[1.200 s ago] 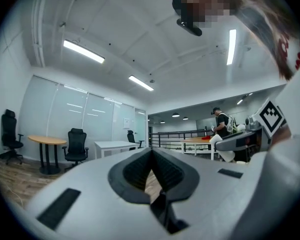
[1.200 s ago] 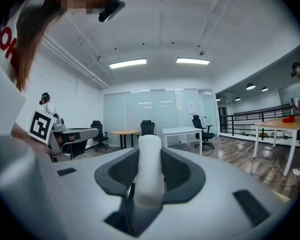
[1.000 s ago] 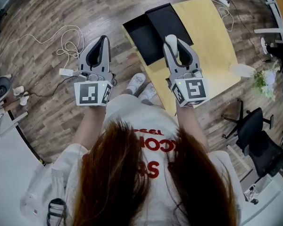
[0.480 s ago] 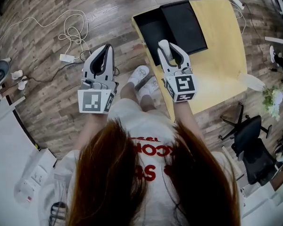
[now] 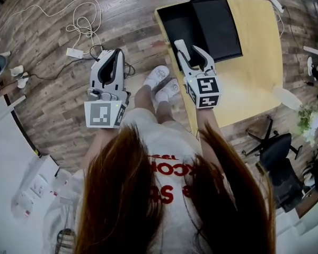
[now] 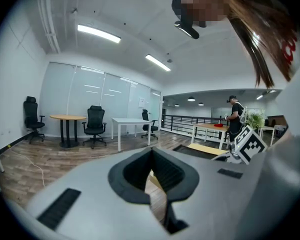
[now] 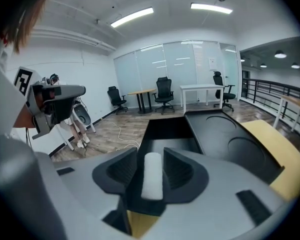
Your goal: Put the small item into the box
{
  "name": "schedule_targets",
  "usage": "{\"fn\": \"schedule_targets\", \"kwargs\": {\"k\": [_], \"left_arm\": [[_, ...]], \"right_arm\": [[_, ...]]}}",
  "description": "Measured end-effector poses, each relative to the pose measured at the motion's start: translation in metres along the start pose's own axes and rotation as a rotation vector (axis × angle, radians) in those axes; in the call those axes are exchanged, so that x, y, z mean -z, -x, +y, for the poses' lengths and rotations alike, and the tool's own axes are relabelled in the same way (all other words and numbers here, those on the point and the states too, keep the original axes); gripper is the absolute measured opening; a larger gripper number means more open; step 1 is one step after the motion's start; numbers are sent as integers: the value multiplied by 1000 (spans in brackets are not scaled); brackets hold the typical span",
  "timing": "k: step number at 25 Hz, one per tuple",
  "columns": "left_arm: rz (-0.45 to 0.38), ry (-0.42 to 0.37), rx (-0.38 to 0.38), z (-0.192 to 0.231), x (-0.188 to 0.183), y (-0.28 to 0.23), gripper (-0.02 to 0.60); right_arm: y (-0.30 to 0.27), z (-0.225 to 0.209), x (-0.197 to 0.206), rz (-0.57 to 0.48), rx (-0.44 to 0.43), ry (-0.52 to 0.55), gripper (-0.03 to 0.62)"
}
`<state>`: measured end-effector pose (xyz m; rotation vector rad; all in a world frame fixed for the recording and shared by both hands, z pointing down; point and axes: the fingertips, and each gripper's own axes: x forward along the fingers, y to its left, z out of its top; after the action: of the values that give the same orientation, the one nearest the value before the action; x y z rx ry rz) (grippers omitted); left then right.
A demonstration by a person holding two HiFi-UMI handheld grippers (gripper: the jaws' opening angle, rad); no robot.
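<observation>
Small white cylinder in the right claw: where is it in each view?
Head view: small white cylinder upper centre, in the right claw, whose jaws are opening.
Left gripper view: not in it.
Right gripper view: the cylinder lower centre, between the jaws.
Shared landmark: open black box on the yellow table.

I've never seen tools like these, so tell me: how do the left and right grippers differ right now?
The right gripper has its jaws opening, with a small white item between them; the left gripper has its jaws together and empty. The right gripper is over the table by the black box; the left gripper is over the floor. Both are the same grey hand-held design.
</observation>
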<state>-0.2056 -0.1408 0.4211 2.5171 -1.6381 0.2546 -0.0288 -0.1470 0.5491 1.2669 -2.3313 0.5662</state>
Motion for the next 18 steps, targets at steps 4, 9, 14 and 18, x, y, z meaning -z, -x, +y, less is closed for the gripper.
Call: {"fn": "schedule_targets", "kwargs": {"k": [4, 9, 14, 18], "left_arm": [[-1, 2, -6, 1, 1, -2, 6], [-11, 2, -8, 1, -3, -6, 6], [-41, -6, -4, 3, -18, -10, 6], [-83, -18, -5, 4, -38, -10, 6]], "right_arm": [[3, 1, -10, -36, -8, 8, 109], [17, -4, -40, -134, 25, 24, 18], [37, -11, -78, -236, 67, 29, 6], [58, -14, -114, -322, 85, 34, 6]]}}
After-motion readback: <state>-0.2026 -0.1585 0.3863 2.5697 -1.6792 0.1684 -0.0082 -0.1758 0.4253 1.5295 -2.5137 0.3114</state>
